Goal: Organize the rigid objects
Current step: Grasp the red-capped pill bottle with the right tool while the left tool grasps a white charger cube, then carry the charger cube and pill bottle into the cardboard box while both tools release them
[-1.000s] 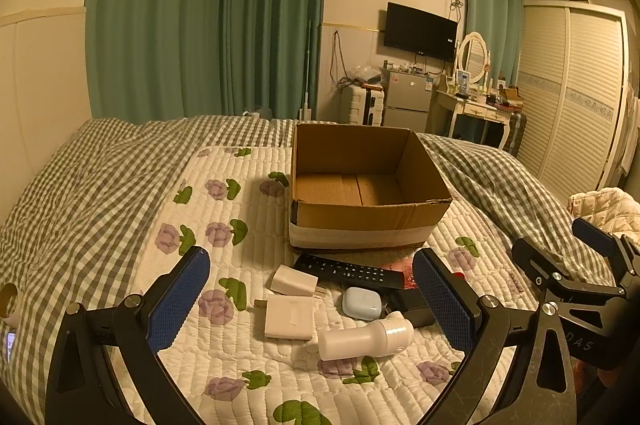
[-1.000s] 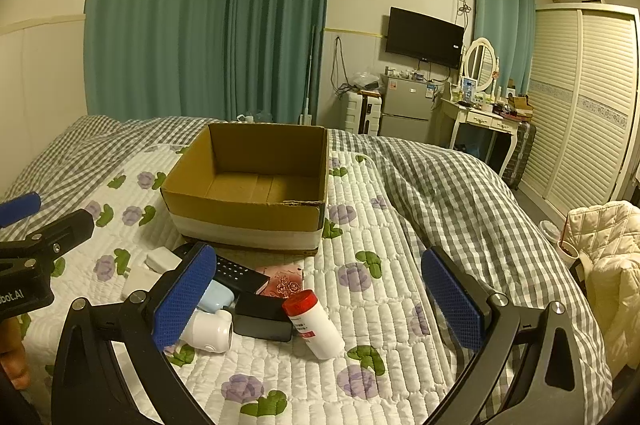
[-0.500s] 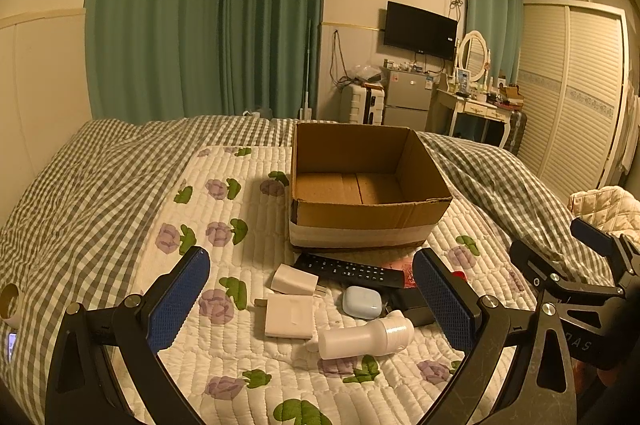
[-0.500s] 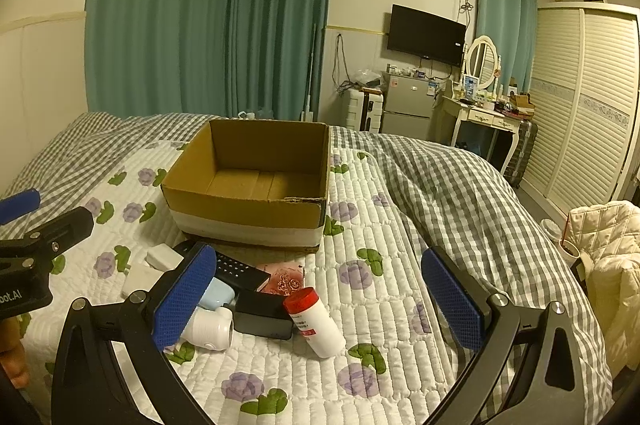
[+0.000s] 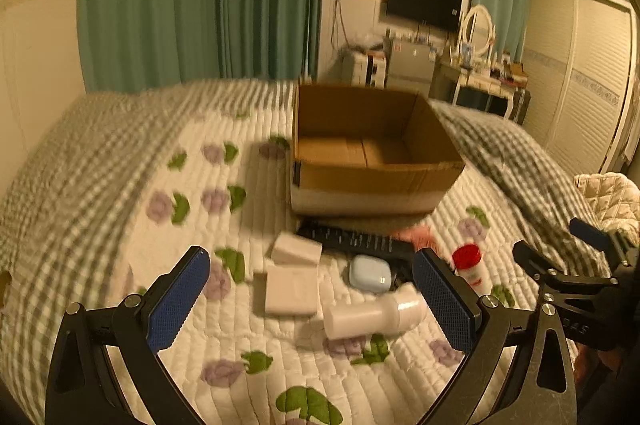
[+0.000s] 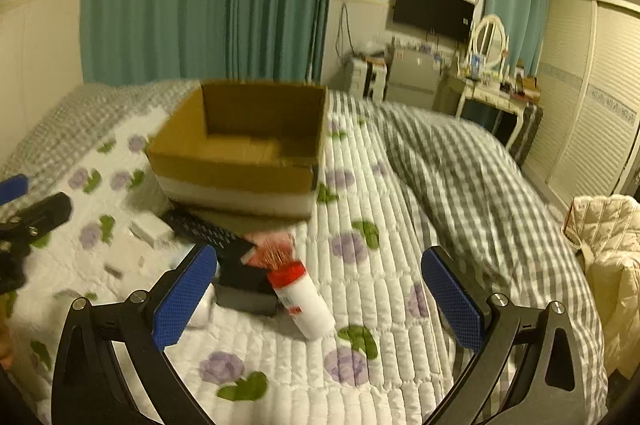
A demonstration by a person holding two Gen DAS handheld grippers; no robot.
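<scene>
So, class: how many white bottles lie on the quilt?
2: a plain white bottle nearest the left gripper, and a red-capped bottle beside the black box. Others may be hidden.

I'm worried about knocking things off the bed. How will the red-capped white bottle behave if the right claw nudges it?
The bottle lies on its side and looks round, so it would probably roll. The soft quilt may slow it. It looks like light plastic, likely stiff enough for the open right claw to grip.

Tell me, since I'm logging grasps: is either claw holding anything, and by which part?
Nothing is held. The left claw and the right claw are both open above the bed, with no item between their pads.
</scene>
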